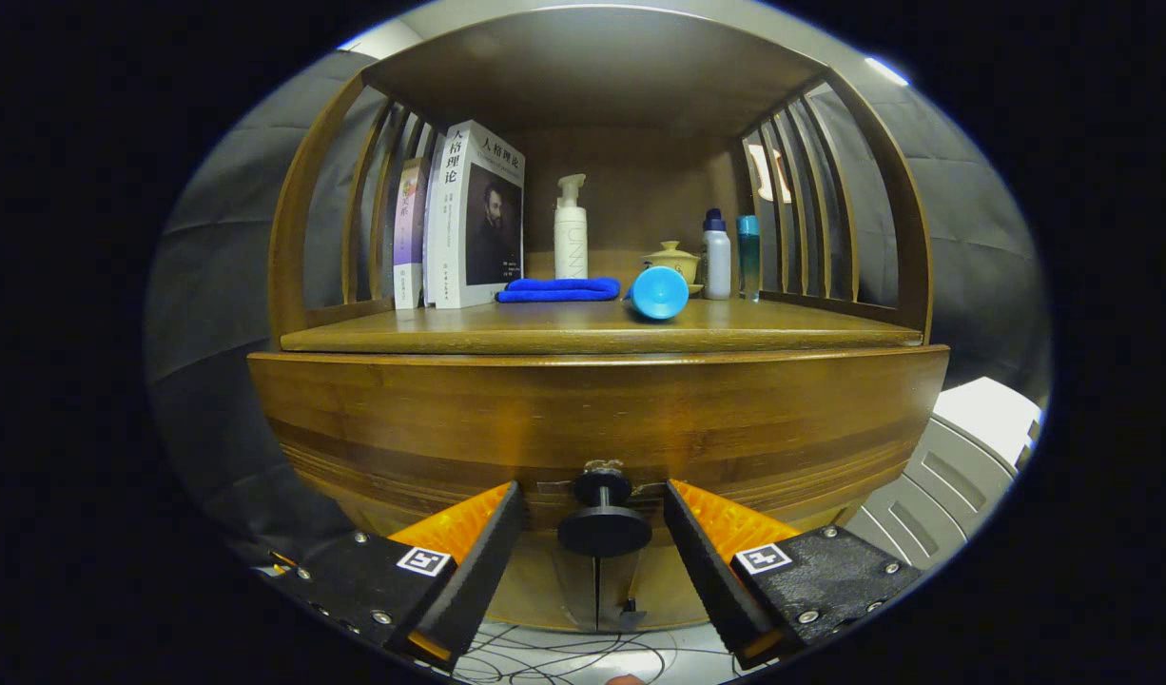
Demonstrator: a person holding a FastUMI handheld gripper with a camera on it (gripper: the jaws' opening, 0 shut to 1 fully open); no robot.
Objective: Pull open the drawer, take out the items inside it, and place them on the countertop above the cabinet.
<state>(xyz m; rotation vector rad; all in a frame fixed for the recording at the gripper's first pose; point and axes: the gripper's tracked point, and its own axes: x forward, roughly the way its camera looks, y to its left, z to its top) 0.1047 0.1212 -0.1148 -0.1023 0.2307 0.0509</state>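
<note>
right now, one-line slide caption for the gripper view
Open gripper straddles the drawer knob without touching; drawer shut below the countertop.

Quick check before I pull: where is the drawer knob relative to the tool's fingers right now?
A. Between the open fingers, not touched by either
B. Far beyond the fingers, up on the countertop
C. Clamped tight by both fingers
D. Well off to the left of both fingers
A: the drawer knob sits in the gap of the open tool, with clear space to each finger on both sides.

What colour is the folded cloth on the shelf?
Bright blue; the folded cloth shows clearly in the gripper view.
</note>
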